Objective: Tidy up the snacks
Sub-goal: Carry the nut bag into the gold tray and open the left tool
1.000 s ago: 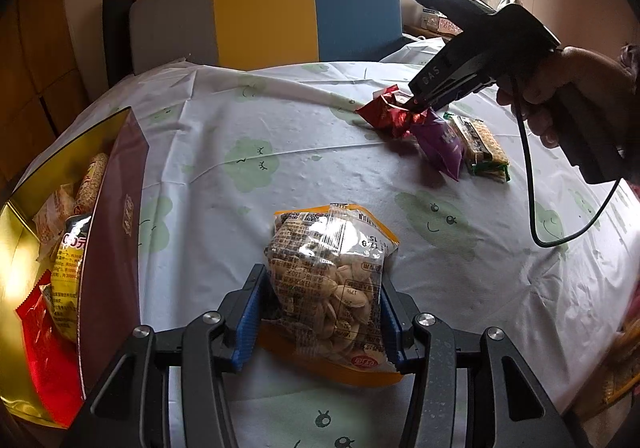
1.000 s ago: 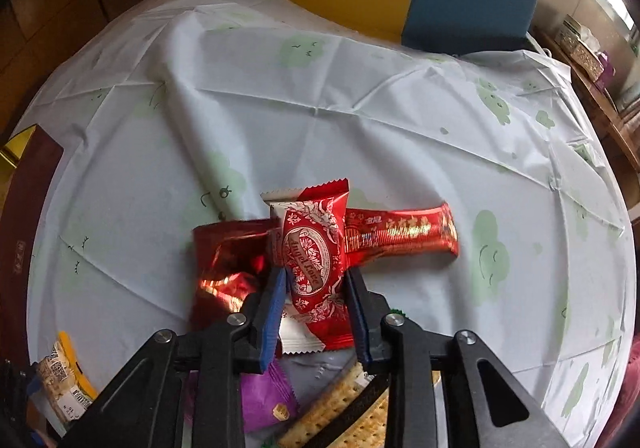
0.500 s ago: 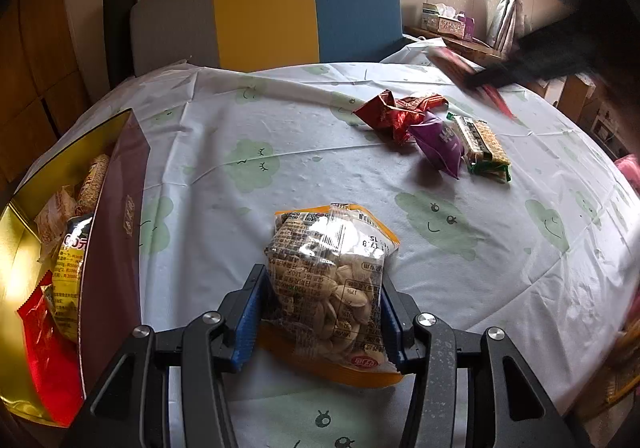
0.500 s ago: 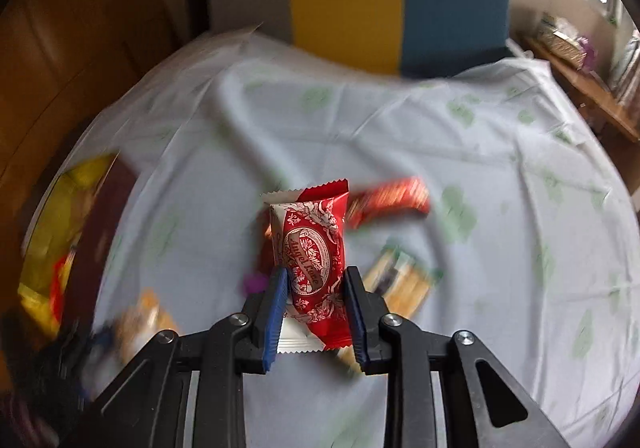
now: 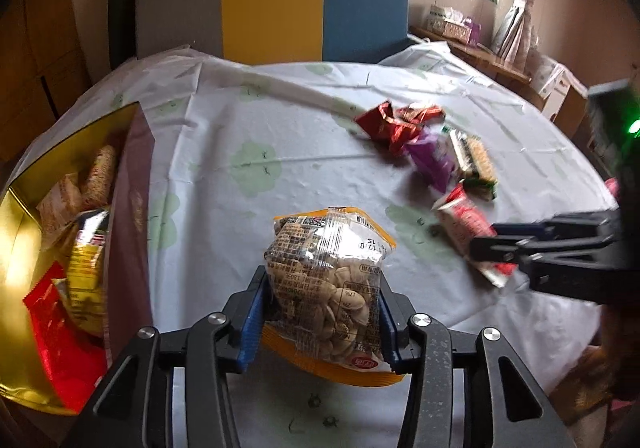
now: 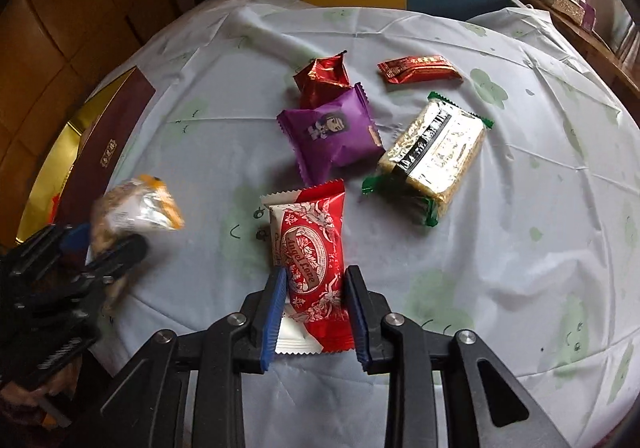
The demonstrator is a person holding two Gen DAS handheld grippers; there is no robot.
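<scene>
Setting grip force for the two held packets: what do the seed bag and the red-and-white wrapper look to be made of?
Seed bag: thin clear glossy plastic film, seeds visible through it, glare streaks. Red-and-white wrapper: opaque printed film, probably plastic, smooth sheen, serrated end seals; contents hidden.

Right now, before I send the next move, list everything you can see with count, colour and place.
Seed bag: one, clear and orange, in left claw.
Red-white wafer pack: one, in right claw.
Purple packet: one, mid-table.
Dark red foil packet: one, behind purple packet.
Red bar: one, far right of pile.
Green-edged cracker pack: one, right of purple packet.
Gift box: one, maroon outside, gold inside, table's left edge, snacks inside.
Tablecloth: one, white, green prints.
Chair: one, grey-yellow-blue, behind table.
Left claw: closing on seed bag.
Right claw: gripping wafer pack.
</scene>
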